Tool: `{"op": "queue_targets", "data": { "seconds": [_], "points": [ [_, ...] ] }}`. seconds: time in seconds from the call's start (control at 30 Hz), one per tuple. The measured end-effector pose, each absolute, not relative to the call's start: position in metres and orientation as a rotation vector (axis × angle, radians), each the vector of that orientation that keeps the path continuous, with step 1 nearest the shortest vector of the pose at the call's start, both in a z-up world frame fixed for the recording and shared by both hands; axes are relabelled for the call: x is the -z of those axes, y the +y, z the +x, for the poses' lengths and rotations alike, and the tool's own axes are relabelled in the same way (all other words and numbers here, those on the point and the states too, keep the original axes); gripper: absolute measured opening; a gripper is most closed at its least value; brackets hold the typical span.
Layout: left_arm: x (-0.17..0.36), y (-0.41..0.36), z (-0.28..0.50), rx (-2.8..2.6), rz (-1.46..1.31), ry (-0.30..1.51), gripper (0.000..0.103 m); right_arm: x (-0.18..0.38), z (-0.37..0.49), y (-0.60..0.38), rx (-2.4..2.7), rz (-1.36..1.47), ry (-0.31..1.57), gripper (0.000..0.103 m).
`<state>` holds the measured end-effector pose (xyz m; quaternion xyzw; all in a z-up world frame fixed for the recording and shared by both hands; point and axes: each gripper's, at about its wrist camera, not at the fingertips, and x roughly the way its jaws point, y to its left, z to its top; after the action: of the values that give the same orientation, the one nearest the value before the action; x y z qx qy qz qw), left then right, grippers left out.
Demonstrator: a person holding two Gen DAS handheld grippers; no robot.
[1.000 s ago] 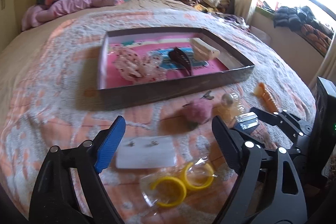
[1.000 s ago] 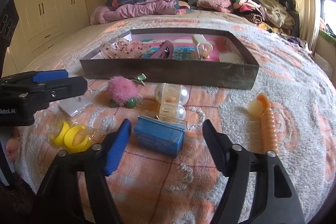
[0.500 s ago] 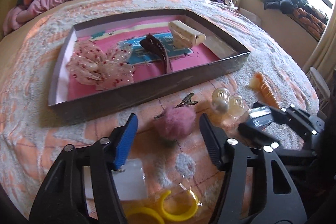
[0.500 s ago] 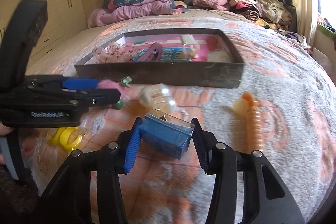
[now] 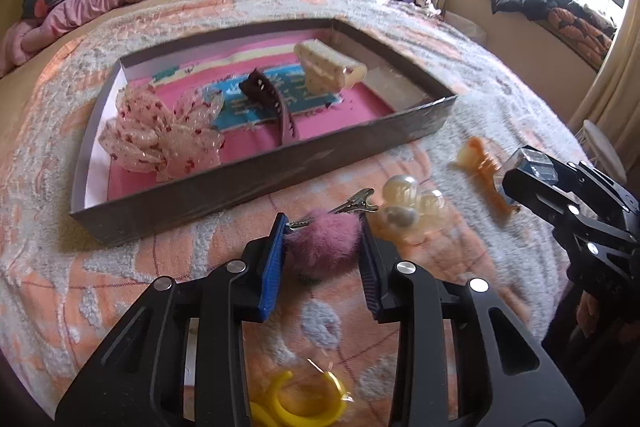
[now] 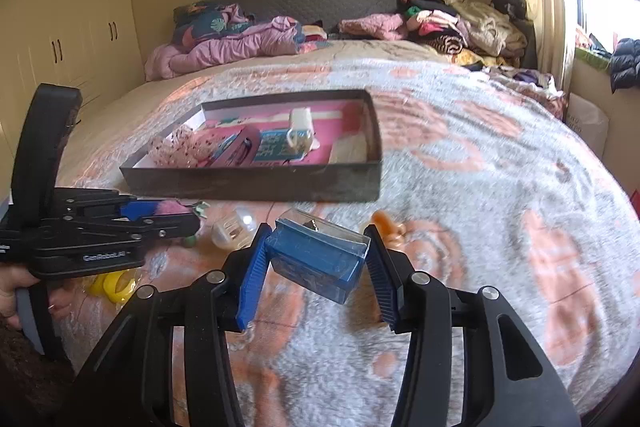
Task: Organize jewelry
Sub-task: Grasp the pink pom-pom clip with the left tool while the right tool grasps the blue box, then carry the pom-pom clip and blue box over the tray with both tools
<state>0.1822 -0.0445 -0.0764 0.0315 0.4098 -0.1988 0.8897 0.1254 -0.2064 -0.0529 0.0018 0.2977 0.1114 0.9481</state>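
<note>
Fluffy pink pom-pom clip (image 5: pixel 322 241) on the bedspread before the grey tray (image 5: pixel 256 183); blue clear-lidded box (image 6: pixel 318 259) tilted, off the bed.

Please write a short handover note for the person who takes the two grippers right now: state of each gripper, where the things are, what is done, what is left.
Left gripper: shut on the pink pom-pom hair clip, low over the blanket.
Right gripper: shut on the blue jewelry box, lifted and tilted.
Done, inside the tray: lace bow, dark claw clip, cream claw clip.
Left, on the blanket: pearl hair clip, orange claw clip, yellow rings in a clear bag, plus both held items.
</note>
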Motion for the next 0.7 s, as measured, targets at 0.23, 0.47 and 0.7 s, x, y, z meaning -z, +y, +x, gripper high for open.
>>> {"op": "queue_targets", "data": {
  "seconds": [0.23,0.47,0.7],
  "points": [
    [0.051,-0.044,0.172,0.414,0.039,0.784,0.025,0.038,0.122,-0.214,-0.216,0.000,0.574,0.045],
    [0.020,-0.034,0.168,0.389,0.005,0.706,0.025,0.019,0.121,-0.215,-0.233,-0.011,0.537,0.045],
    [-0.003,-0.019,0.169,0.353,-0.024,0.647,0.025,0.002,0.122,-0.206,-0.263,-0.043,0.502,0.045]
  ]
}}
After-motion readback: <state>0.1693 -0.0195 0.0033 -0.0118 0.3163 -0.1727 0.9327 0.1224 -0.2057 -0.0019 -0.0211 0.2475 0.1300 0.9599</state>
